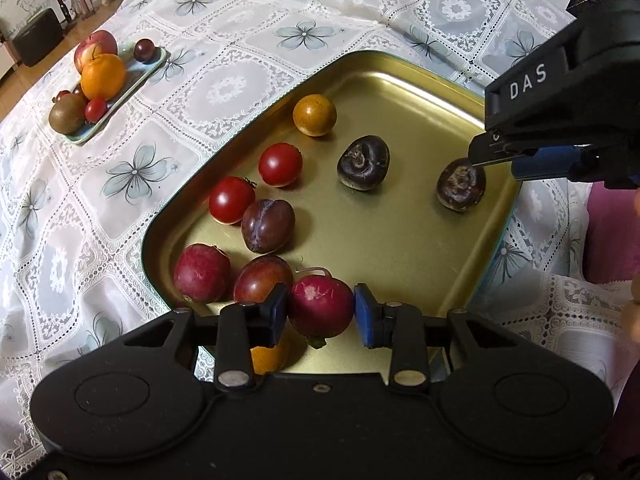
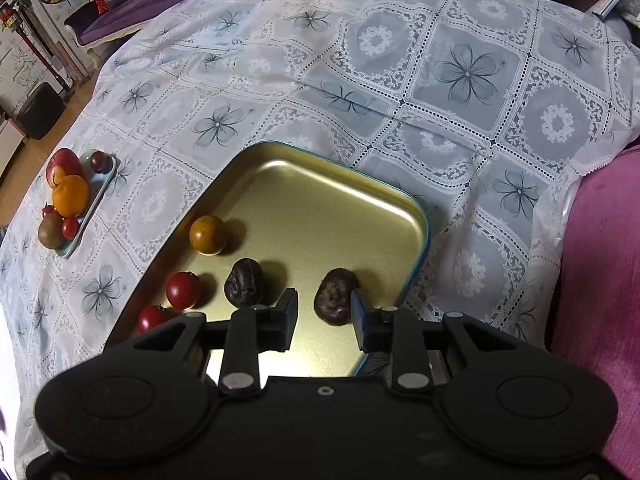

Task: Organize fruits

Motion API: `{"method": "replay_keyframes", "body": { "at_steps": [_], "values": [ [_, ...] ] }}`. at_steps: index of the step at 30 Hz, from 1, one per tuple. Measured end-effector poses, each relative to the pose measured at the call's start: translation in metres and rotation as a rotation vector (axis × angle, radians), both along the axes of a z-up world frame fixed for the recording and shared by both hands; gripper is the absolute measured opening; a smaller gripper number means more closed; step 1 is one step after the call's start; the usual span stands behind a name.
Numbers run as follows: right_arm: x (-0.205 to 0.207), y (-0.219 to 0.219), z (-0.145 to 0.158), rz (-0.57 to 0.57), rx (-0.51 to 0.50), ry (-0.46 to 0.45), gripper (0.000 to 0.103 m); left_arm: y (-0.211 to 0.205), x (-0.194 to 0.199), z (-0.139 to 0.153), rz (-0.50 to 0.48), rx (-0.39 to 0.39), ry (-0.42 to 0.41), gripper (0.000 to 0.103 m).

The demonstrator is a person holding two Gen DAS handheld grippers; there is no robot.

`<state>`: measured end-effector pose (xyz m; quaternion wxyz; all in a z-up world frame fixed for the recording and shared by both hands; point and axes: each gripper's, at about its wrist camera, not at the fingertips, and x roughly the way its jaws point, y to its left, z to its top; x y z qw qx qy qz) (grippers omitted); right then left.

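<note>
Soft, dim indoor light leaves a pale glare along the gold tray's [image 1: 400, 80] far wall. Fruit shadows fall to its right in the right wrist view. Fisheye distortion bends the tablecloth [image 2: 440, 80] beyond the tray.

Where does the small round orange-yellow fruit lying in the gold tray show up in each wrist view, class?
Left wrist view: the orange-yellow fruit lies upper centre, near the gold tray's far-left rim.
Right wrist view: the same fruit lies left of centre, by the tray's left edge.
Shared landmark: the small fruit plate at far left.
</note>
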<state>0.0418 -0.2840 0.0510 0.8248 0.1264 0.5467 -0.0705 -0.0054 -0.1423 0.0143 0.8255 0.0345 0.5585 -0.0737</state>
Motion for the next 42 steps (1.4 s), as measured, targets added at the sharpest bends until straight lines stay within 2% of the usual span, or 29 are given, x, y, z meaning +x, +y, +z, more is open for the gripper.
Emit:
{"method": "replay_keyframes", "body": {
  "at_steps": [11,19,24,37,42],
  "values": [
    [0.002,0.001,-0.001,0.046,0.008,0.045,0.033,-0.002,-0.002,0.006,0.000,0.013,-0.008,0.045],
    [0.000,-0.003,0.003,0.014,0.017,0.041,0.034,-0.003,-0.003,0.011,0.011,0.024,-0.018,0.045],
    [-0.001,-0.002,0.004,0.013,-0.010,0.049,0.034,-0.001,-0.003,0.010,0.020,0.021,-0.011,0.045],
    [-0.001,0.005,0.004,0.092,-0.047,0.095,0.034,0.003,-0.005,0.011,0.038,0.014,-0.003,0.045],
    [-0.002,0.007,0.004,0.111,-0.027,0.102,0.034,0.006,-0.006,0.012,0.053,0.012,0.002,0.045]
  ]
}}
